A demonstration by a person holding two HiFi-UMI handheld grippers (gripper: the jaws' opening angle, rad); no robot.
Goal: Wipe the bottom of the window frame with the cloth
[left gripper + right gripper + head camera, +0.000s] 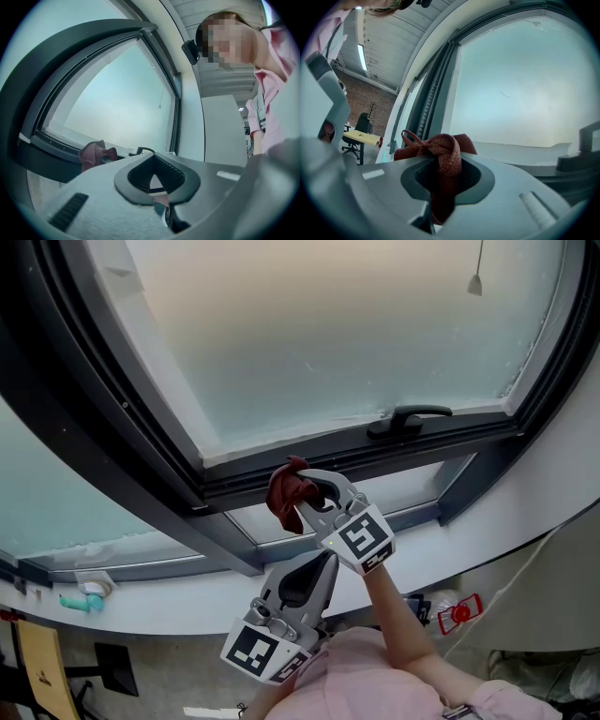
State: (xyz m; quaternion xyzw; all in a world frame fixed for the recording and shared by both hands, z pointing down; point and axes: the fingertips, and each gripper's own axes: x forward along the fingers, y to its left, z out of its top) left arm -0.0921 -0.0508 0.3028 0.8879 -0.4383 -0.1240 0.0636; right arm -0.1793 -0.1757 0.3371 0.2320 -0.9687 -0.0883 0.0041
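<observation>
Pinching the crumpled red cloth (282, 494), your right gripper (307, 497) sits beside the dark bottom frame rail (234, 486), nearer than your closed-fingered left gripper (321, 566).

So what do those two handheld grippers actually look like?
Both the left gripper and right gripper are light grey plastic with black ribbed pads. Each carries a white cube printed with black square markers. The person wears a pink top.

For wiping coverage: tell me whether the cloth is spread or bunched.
Bunched: the cloth sits wadded and knotted between the fingers of the right gripper, none spread flat.
</observation>
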